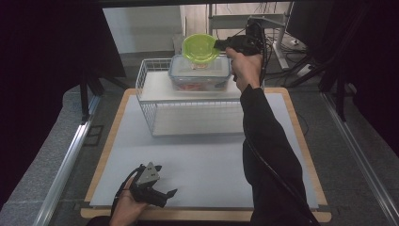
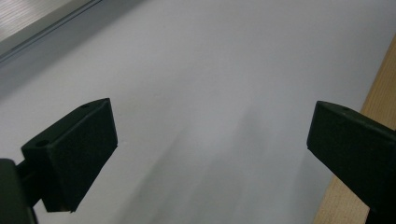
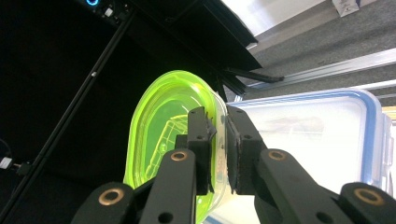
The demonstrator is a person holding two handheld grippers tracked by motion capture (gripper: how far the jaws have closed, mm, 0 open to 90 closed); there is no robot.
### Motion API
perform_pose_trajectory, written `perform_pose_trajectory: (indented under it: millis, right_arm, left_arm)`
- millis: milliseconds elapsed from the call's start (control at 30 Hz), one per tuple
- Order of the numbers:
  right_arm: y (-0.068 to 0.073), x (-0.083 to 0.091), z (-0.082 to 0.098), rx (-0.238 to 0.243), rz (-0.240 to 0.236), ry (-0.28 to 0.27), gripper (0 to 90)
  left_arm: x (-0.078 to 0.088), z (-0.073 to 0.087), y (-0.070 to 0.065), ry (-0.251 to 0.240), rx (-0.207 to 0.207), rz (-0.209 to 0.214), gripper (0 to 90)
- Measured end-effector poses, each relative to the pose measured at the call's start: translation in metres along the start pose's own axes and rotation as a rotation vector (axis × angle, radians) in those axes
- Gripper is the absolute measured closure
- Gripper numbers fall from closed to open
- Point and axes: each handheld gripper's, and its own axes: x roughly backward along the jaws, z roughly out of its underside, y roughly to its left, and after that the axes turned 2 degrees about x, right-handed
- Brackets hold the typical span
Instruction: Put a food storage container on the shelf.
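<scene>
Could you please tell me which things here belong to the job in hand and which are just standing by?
In use:
- green bowl, pinched at its rim by the right gripper
- lidded clear container beneath it
- white wire rack bearing that container

Standing by:
- left gripper, open over the white table mat

Worktop (image 1: 202, 165) with a pale grey mat, wood edge showing round it; at the far side sits a white wire shelf rack (image 1: 155, 113); on its top shelf rests a clear blue-rimmed container (image 1: 200, 77).
</scene>
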Motion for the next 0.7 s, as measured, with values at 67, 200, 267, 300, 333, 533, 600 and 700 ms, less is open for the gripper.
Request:
perform_pose_trajectory:
  millis: [67, 200, 267, 300, 333, 533, 600, 700]
  right_arm:
    - [-0.001, -0.003, -0.001, -0.003, 0.01, 0.0, 81.3]
    - [-0.003, -0.006, -0.002, -0.019, 0.019, -0.003, 81.2]
    - [-0.004, -0.007, -0.003, -0.022, 0.022, -0.001, 81.2]
    - [-0.005, -0.009, -0.003, -0.026, 0.024, -0.002, 81.2]
    - [-0.006, -0.01, -0.004, -0.028, 0.024, 0.0, 81.1]
    - [-0.008, -0.014, -0.006, -0.039, 0.022, 0.006, 80.0]
    - [-0.007, -0.015, -0.006, -0.032, 0.024, 0.002, 79.3]
    - [-0.007, -0.017, -0.005, -0.022, 0.033, 0.001, 77.1]
  left_arm:
    - [0.0, 0.0, 0.0, 0.0, 0.0, 0.001, 1.9]
    - [-0.001, 0.0, 0.0, 0.004, -0.004, -0.004, 2.0]
    - [-0.001, 0.0, 0.0, 0.003, -0.005, -0.004, 2.0]
    - [0.0, 0.0, 0.0, 0.003, -0.005, -0.003, 2.1]
    - [0.0, 0.0, 0.0, 0.002, -0.004, -0.002, 2.1]
    - [0.0, 0.0, 0.0, 0.001, -0.005, -0.001, 2.1]
    - [-0.001, 0.0, 0.0, 0.001, -0.006, 0.001, 2.1]
    - [-0.001, 0.0, -0.001, 0.001, -0.007, 0.001, 2.1]
